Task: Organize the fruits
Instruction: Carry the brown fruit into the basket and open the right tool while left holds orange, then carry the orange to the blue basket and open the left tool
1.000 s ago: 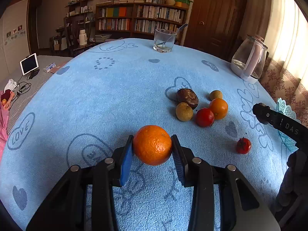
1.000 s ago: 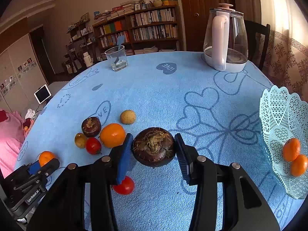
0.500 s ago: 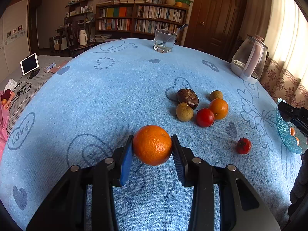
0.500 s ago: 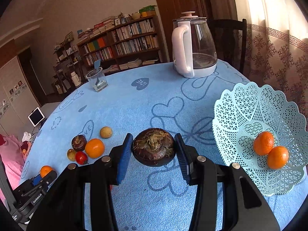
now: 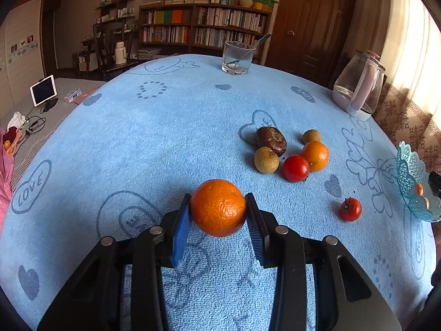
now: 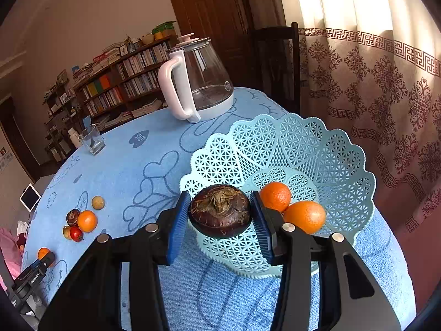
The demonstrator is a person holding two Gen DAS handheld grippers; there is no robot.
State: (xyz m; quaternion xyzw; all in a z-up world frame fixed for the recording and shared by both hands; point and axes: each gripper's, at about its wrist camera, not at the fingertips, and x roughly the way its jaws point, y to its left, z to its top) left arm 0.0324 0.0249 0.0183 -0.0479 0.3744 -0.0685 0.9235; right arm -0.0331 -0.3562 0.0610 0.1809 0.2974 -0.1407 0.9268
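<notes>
My left gripper (image 5: pixel 218 213) is shut on an orange (image 5: pixel 217 207), held above the blue tablecloth. My right gripper (image 6: pixel 220 215) is shut on a dark brown round fruit (image 6: pixel 220 213), held over the near left rim of the pale blue lattice basket (image 6: pixel 330 149). Two oranges (image 6: pixel 275 195) (image 6: pixel 304 216) lie in the basket. On the cloth lies a cluster: a dark brown fruit (image 5: pixel 270 140), two tan fruits (image 5: pixel 266 160) (image 5: pixel 311 136), an orange (image 5: pixel 315 155) and a red tomato (image 5: pixel 295 168). A smaller tomato (image 5: pixel 350 209) lies apart to the right.
A glass kettle (image 6: pixel 199 80) stands behind the basket near the table's far edge. A drinking glass (image 5: pixel 238 58) with a spoon stands at the far side. A curtain and a dark chair are right of the table. The basket edge (image 5: pixel 410 176) shows at the left view's right.
My right gripper has carried the dark fruit rightwards from the middle of the table to above the basket's rim. My left gripper and its orange have stayed put.
</notes>
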